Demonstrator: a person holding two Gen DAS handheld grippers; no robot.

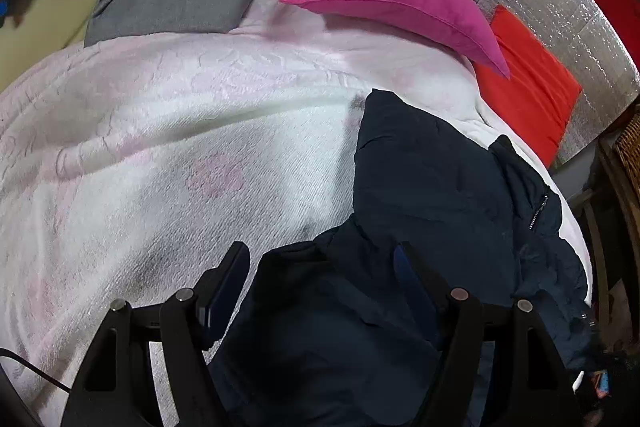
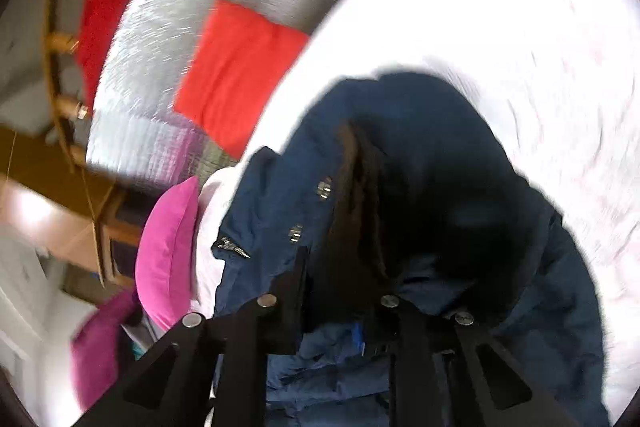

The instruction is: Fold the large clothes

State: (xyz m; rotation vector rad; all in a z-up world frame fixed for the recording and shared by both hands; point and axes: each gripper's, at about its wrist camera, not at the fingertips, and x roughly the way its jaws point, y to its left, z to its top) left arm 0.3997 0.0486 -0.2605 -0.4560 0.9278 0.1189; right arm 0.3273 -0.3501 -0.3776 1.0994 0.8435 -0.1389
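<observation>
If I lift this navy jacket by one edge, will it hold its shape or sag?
Probably sag: the navy jacket lies crumpled in soft folds on the white blanket. Its puffy bulk suggests padding, so likely light for its size. The smooth shell may slip between the left gripper fingers unless gripped deep.

No legible text, label, brand, number or sign appears in either wrist view. The dark navy padded jacket (image 1: 432,187) shows only a metal zipper and small metal snaps, without readable markings. The pale pink embossed fleece blanket (image 1: 180,155) carries a raised pattern, not lettering. The right wrist view is motion-blurred, so any fine print there cannot be resolved.
</observation>
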